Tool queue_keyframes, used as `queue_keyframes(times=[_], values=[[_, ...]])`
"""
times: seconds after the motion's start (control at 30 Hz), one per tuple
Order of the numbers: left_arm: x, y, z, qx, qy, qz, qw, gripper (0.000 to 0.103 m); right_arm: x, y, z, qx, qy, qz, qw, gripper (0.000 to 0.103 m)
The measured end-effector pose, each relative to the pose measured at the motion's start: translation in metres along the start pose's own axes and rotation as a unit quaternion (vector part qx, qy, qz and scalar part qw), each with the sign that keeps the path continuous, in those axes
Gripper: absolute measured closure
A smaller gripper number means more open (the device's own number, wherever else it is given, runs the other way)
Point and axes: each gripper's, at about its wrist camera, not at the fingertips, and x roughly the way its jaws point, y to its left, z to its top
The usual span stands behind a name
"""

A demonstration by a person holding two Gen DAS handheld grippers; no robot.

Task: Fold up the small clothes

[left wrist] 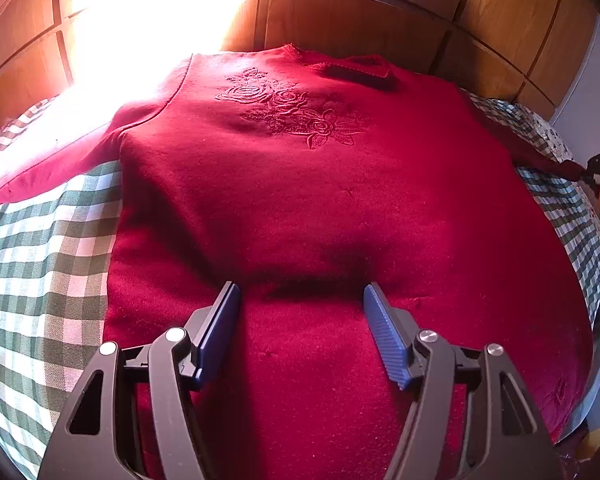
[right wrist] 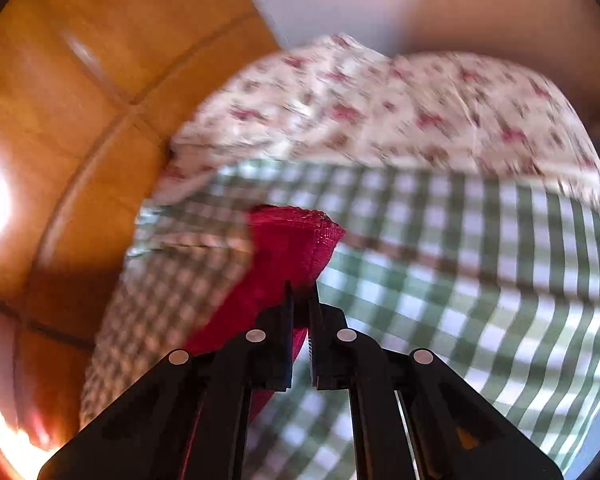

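One red sweater here, spread flat and front-up on the green-and-white checked bedcover, with an embroidered rose design stitched on the chest. One sleeve lies stretched out to the side across the checks, half washed out by sun glare. Two grippers in play. The left gripper hangs over the lower half of the sweater with its jaws spread fairly wide and nothing between them, blue pads clear of the fabric as far as I can see. The right gripper has its jaws clenched on the other sleeve's ribbed cuff, which pokes up past the tips above the checked cover. One floral-print sheet sits bunched beyond the checks, wood-panel wardrobe doors behind everything. Right view is pretty blurry.
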Motion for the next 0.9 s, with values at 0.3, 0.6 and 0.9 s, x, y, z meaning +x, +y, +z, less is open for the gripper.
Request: queue_keyframes(times=[0.3,0.6,0.9], values=[[-0.015,0.016,0.003,-0.031,-0.008,-0.048,0.9983,0.039,-0.055,0.166,-0.058,-0.143,0.033,0.198,0.969,0.098],[-0.031,0.046,0.004,-0.083,-0.026,-0.081,0.9929,0.040,-0.130,0.360,-0.227,-0.329,0.107,0.381,0.857,0.098],[-0.035,0.068,0.018,-0.114,-0.040,-0.105,0.9871,0.040,-0.141,0.383,-0.303,-0.364,0.153,0.416,0.819,0.032]])
